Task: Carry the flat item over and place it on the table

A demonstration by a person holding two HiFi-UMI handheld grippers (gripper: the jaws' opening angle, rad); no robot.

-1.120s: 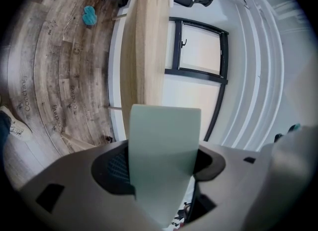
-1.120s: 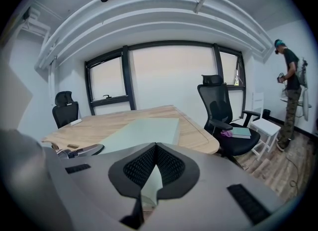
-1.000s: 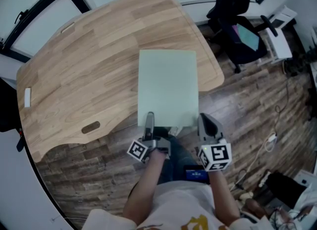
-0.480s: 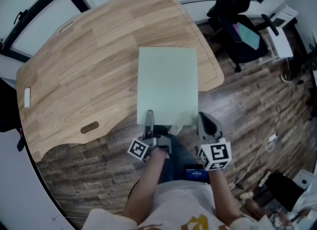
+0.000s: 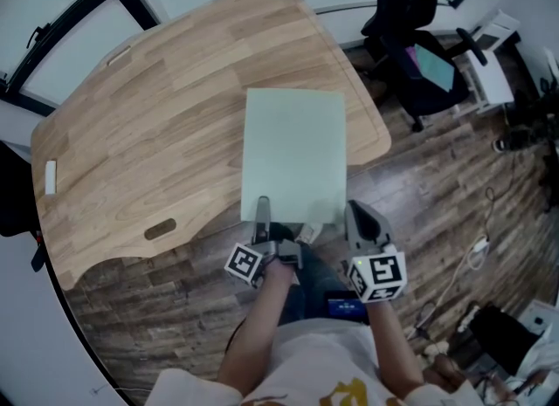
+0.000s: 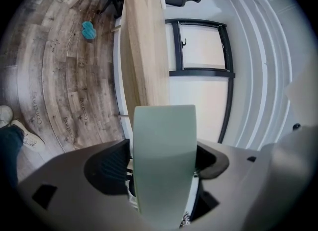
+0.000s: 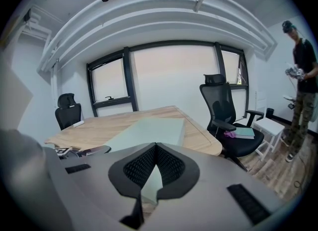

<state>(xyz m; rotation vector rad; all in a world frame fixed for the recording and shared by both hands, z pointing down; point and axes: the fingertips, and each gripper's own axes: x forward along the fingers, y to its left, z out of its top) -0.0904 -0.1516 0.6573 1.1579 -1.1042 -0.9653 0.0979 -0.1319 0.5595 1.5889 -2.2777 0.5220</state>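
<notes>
A pale green flat board [image 5: 295,155] lies on the light wooden table [image 5: 157,116], with its near end past the table's edge. My left gripper [image 5: 262,212] is rolled on its side at the board's near left corner. Its jaws have just been opening, and the board [image 6: 164,150] is still between them with thin gaps beside the pads. My right gripper [image 5: 360,219] hangs just off the near right corner with its tips together [image 7: 156,148]. Part of the board [image 7: 149,125] shows through the gap behind those tips.
A black office chair [image 5: 419,55] and a white stand [image 5: 489,72] are beyond the table's right end. A small white item [image 5: 50,177] lies at the table's left edge. A person [image 7: 303,76] stands at the far right of the room. The floor is wood plank.
The whole view has shifted slightly. The board and both grippers keep their places relative to each other.
</notes>
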